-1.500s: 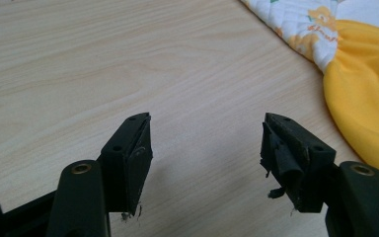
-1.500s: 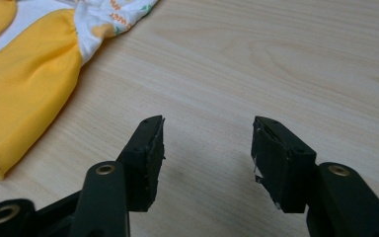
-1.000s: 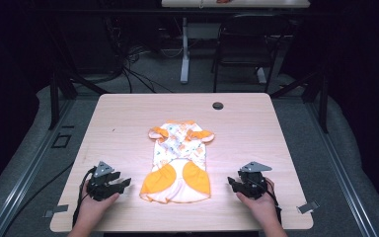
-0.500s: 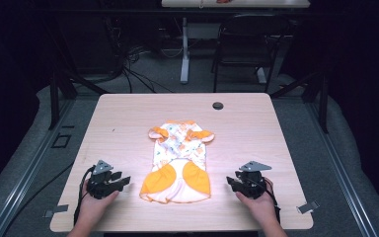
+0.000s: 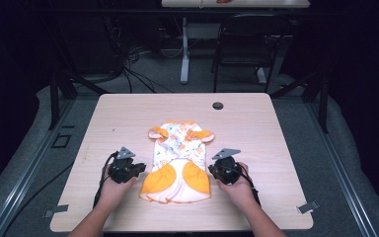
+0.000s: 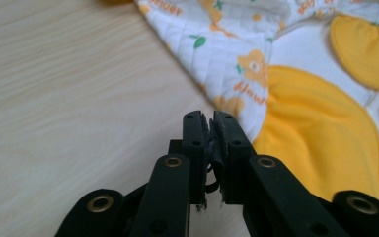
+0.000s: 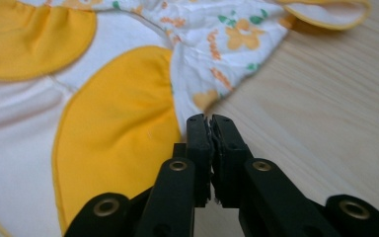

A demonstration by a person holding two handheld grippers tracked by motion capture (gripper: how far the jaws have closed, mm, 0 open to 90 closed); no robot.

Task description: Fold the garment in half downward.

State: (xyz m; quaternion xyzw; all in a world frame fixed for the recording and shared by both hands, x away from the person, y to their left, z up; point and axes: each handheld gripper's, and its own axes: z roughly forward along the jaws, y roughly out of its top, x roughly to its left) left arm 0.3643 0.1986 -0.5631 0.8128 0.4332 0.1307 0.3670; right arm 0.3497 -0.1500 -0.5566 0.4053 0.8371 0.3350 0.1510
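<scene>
A small white garment (image 5: pixel 178 160) with orange flower print and orange panels lies flat in the middle of the table, collar away from me. My left gripper (image 5: pixel 139 168) rests on the table just left of its lower half, jaws shut with nothing between them. In the left gripper view the gripper's tips (image 6: pixel 211 117) stop at the garment's edge (image 6: pixel 286 94). My right gripper (image 5: pixel 211 170) sits just right of the lower half, also shut and holding nothing. Its tips (image 7: pixel 209 120) almost touch the orange panel (image 7: pixel 113 118).
The wooden table (image 5: pixel 128 113) has a round black cable hole (image 5: pixel 217 105) at the back. A chair (image 5: pixel 244 47) and another table's leg (image 5: pixel 184 49) stand beyond the far edge. Cables trail from both grippers towards me.
Both grippers have slid inward towards the garment's lower sides; the left one moved right, the right one moved slightly left. The garment has not moved.
</scene>
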